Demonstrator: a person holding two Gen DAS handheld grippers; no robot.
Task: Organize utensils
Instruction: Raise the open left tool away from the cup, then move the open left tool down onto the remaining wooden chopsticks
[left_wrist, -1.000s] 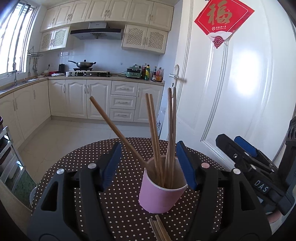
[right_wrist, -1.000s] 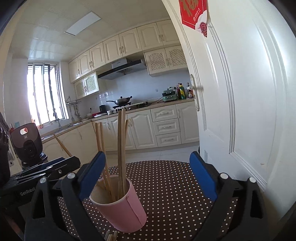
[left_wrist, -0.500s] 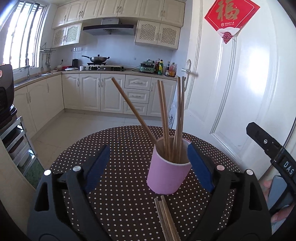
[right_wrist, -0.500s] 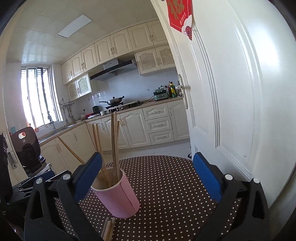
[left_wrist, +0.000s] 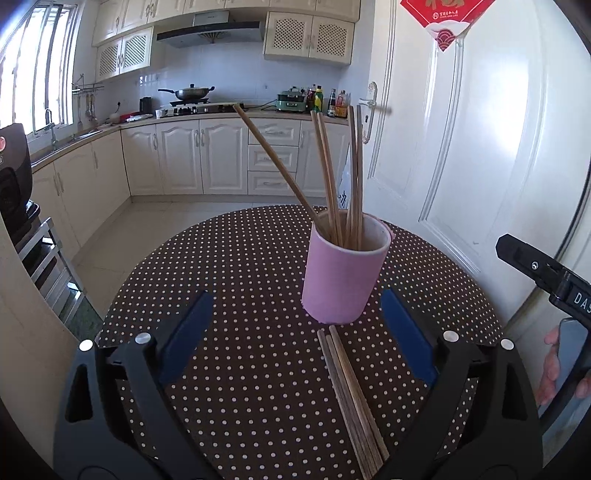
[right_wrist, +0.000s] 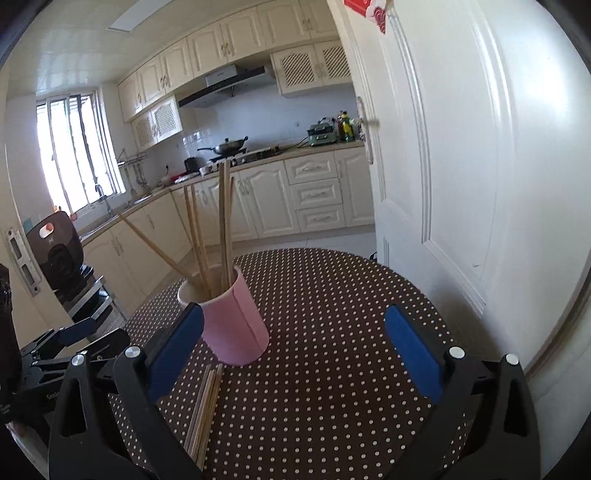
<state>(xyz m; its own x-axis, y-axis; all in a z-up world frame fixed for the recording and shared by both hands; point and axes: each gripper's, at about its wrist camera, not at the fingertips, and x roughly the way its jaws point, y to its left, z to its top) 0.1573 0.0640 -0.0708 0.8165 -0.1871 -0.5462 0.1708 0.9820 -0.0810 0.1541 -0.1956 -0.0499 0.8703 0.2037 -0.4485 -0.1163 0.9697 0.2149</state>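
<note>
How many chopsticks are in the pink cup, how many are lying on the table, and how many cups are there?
Chopsticks standing in the cup: 5
Chopsticks lying on the table: 4, as far as the tight bundle shows
Pink cup: 1
Total: 10 things

The left wrist view looks down along its own tongs (left_wrist: 295, 343) across the dotted surface (left_wrist: 236, 266), facing the kitchen, with the cup (left_wrist: 345, 273) close at 1 o'clock. The right wrist view sits near the surface (right_wrist: 332, 295) too, facing the same kitchen and door (right_wrist: 461, 166), with the cup (right_wrist: 236, 321) at 10 o'clock. Both share the cup, the loose chopsticks (left_wrist: 351, 398) and the surface.
</note>
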